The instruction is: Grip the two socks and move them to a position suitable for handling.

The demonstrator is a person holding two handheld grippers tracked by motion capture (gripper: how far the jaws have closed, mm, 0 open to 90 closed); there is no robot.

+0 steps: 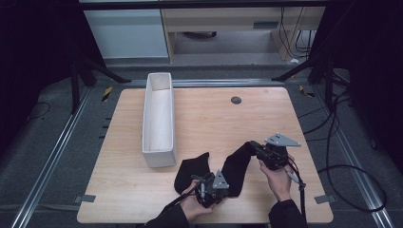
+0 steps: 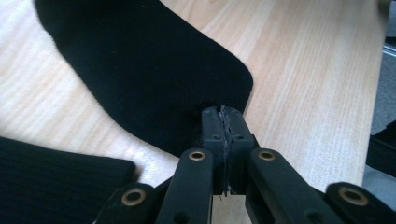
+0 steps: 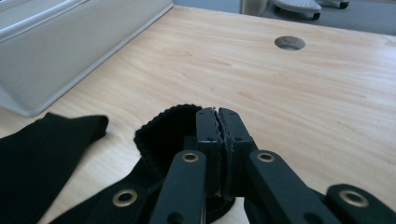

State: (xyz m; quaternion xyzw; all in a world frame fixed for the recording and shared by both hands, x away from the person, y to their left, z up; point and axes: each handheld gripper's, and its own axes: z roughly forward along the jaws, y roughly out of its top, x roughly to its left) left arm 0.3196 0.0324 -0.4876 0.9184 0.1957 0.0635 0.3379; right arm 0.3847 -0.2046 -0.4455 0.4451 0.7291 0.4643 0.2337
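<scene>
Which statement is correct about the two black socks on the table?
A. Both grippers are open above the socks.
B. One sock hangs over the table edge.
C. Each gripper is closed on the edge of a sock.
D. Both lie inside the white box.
C: the left gripper pinches the toe edge of one sock, and the right gripper pinches the cuff of the other sock.

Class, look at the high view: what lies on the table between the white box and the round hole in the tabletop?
Nothing: between the white box and the round hole, the high view shows bare wood.
</scene>
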